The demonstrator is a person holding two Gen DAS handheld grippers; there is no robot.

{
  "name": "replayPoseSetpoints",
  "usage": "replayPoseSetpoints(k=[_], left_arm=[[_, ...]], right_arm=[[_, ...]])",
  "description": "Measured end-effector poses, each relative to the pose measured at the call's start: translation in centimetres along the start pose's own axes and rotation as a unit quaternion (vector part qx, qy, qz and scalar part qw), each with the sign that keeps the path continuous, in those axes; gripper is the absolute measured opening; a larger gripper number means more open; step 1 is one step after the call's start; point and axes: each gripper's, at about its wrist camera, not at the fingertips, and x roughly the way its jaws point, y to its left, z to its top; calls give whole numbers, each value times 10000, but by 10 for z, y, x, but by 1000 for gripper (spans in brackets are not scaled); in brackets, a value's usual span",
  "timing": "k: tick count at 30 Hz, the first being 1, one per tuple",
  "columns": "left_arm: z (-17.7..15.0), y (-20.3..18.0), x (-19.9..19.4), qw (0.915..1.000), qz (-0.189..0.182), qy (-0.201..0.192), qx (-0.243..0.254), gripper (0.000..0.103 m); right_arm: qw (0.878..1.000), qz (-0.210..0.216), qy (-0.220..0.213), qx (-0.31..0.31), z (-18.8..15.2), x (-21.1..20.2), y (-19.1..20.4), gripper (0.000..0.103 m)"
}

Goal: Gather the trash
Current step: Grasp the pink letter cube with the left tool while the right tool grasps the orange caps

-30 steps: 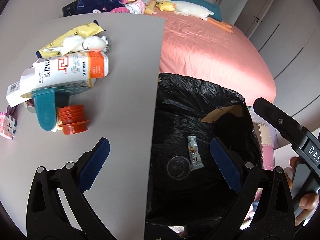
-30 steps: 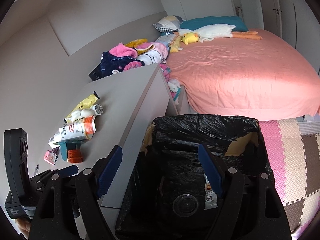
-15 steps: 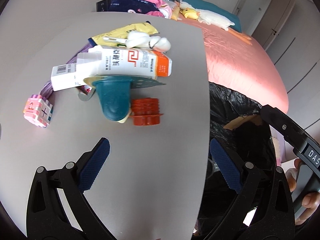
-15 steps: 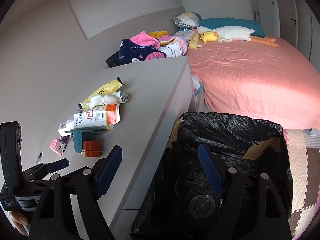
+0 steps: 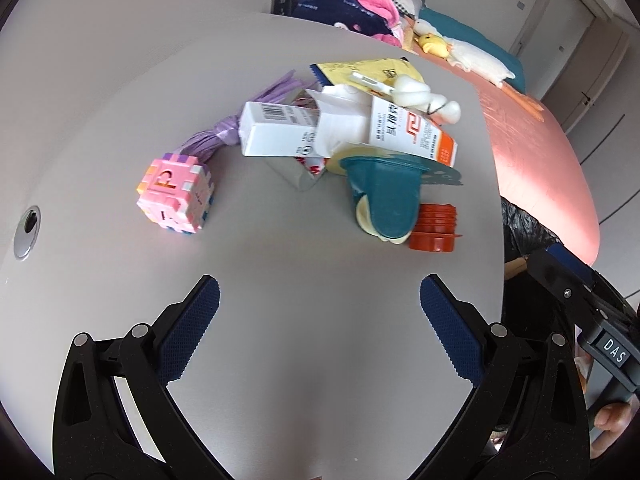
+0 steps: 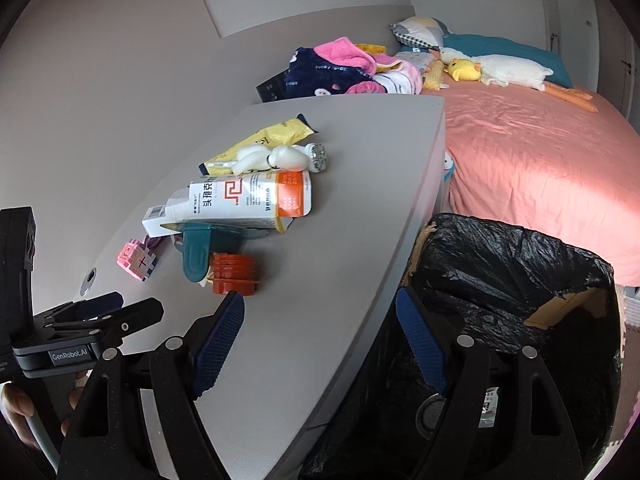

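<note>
— While both claws hang empty, where's the trash?
— Left gripper (image 5: 319, 300), jaws wide, over the grey desk (image 5: 280, 280); white carton (image 5: 348, 132), teal scoop (image 5: 386, 200), orange cap (image 5: 434, 230) at 12 to 1 o'clock.
— Right gripper (image 6: 320, 334)?
— Wide too, straddling the desk edge; black-lined bin (image 6: 520, 280) at 3 o'clock.

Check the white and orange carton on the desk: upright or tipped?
Tipped. The carton lies on its side across the teal scoop, its printed face up.

Home bedroom, prob. a kid's: pink bed (image 6: 532, 152) w/ duck plush (image 6: 492, 68), clothes pile (image 6: 344, 68).
</note>
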Motion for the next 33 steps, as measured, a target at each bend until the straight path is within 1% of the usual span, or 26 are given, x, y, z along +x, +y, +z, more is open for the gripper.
replayPoseSetpoints(k=[5,11,16,19,24,27,29,32,33], left_arm=[[4,21,0,9997,152,-65,-170,97],[11,49,2,9983,259,-192,-490,97],[16,62,5,9971,417,-304,-552,97],[18,66,12,9969,522,-273,-517,97],[25,73,24,9962,654,-288,-492,97],[31,78,31,9958,721,-281,-492,97],[33,81,36,9956,747,-269,-502,97],[33,83,42,9952,834,-225,-454,91],[34,84,45,9951,861,-203,-444,87]], right_arm=[[9997,103,92,-186,0,17,21,79],[9992,168,154,-331,4,34,38,79],[9992,136,116,-365,9,46,44,78],[9992,159,175,-308,11,55,44,72],[9992,140,220,-294,11,66,43,68],[9992,97,248,-312,11,74,43,62],[9992,39,192,-352,11,75,44,61],[9993,13,153,-351,13,77,42,60],[9993,12,142,-349,13,77,42,60]])
